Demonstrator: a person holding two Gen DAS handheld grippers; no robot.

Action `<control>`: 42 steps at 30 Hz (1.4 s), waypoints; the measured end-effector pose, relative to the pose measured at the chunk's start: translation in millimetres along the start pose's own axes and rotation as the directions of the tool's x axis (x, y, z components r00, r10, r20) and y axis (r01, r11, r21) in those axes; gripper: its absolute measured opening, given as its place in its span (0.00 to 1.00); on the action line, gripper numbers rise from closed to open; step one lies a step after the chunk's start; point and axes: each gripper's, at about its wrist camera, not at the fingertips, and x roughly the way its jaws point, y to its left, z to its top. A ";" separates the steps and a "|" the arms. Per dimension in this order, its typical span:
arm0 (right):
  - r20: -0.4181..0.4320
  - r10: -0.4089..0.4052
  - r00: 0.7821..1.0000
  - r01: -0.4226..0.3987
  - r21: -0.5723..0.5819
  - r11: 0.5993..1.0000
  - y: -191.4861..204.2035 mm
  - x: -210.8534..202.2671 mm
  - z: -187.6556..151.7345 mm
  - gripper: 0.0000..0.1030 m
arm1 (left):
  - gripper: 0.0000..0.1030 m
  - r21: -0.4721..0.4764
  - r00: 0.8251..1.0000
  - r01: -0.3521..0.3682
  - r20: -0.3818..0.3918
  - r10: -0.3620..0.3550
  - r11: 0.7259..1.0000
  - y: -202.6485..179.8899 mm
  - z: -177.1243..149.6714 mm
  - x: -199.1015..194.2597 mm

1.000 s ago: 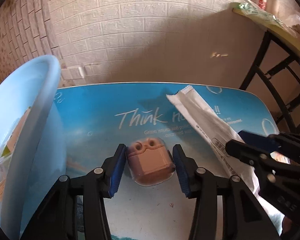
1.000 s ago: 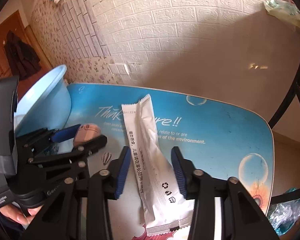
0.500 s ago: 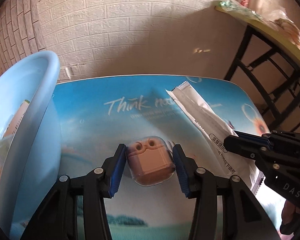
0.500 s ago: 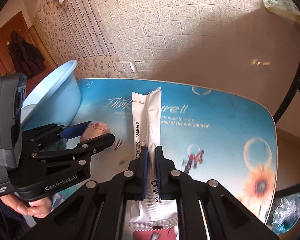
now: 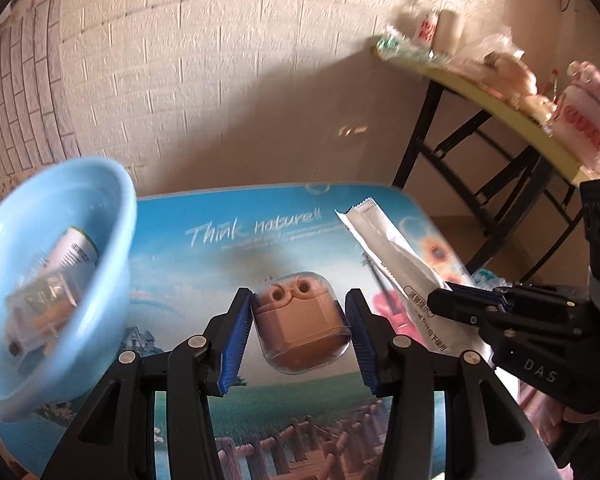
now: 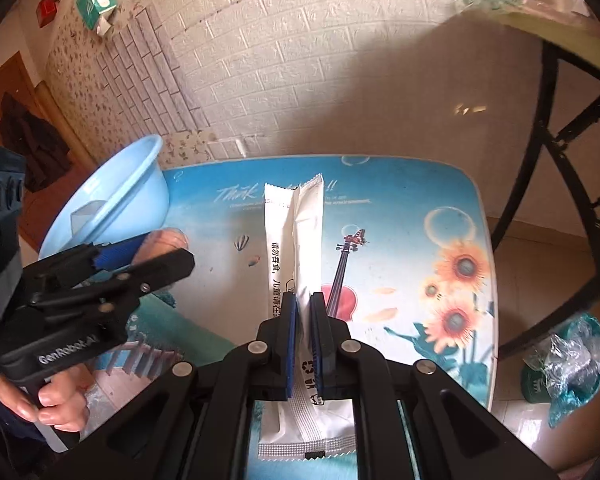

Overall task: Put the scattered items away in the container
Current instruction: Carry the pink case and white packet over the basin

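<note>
My left gripper point(image 5: 299, 322) is shut on a pink earbud case in a clear cover point(image 5: 302, 325) and holds it above the printed table point(image 5: 260, 240). My right gripper point(image 6: 304, 312) is shut on a long white packet point(image 6: 294, 240) and holds it lifted, pointing away. The light blue basin point(image 5: 60, 280) stands at the left, with a tube point(image 5: 74, 250) and a clear box point(image 5: 40, 308) inside. In the right wrist view the basin point(image 6: 112, 204) sits behind my left gripper point(image 6: 148, 252). The packet point(image 5: 392, 264) and right gripper point(image 5: 452, 306) show at the right of the left wrist view.
A brick wall point(image 5: 220, 80) rises behind the table. A yellow shelf on black legs point(image 5: 500, 92) with packaged goods stands to the right. A crumpled plastic bag point(image 6: 572, 360) lies on the floor right of the table.
Both grippers have risen from the table with their items. The right gripper closed on the packet a second ago. The basin's inside has come into the left wrist view.
</note>
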 end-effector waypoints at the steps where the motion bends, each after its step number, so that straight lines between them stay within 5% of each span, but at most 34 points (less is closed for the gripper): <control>1: 0.011 -0.005 1.000 0.005 -0.003 1.000 1.9 -5.8 1.7 0.07 | 0.44 0.000 1.000 0.005 0.017 -0.005 1.000 -0.3 2.6 -7.3; 8: 0.090 -0.006 0.996 0.010 -0.037 0.999 27.8 -35.6 19.6 0.07 | 0.44 -0.029 0.994 0.005 0.110 -0.001 1.000 15.2 12.2 -54.5; 17: 0.137 0.066 0.988 -0.047 -0.137 0.989 106.0 -24.1 54.1 0.07 | 0.44 -0.121 0.978 -0.072 0.187 0.094 0.990 76.8 20.9 -100.1; 27: 0.118 0.173 0.978 -0.140 -0.245 0.959 194.3 8.0 71.0 0.07 | 0.44 -0.193 0.968 -0.160 0.164 0.192 0.968 157.0 12.6 -115.4; 42: 0.066 0.151 0.986 -0.128 -0.277 0.952 248.7 42.0 87.9 0.07 | 0.44 -0.223 0.958 -0.183 0.180 0.225 0.957 206.8 12.5 -122.7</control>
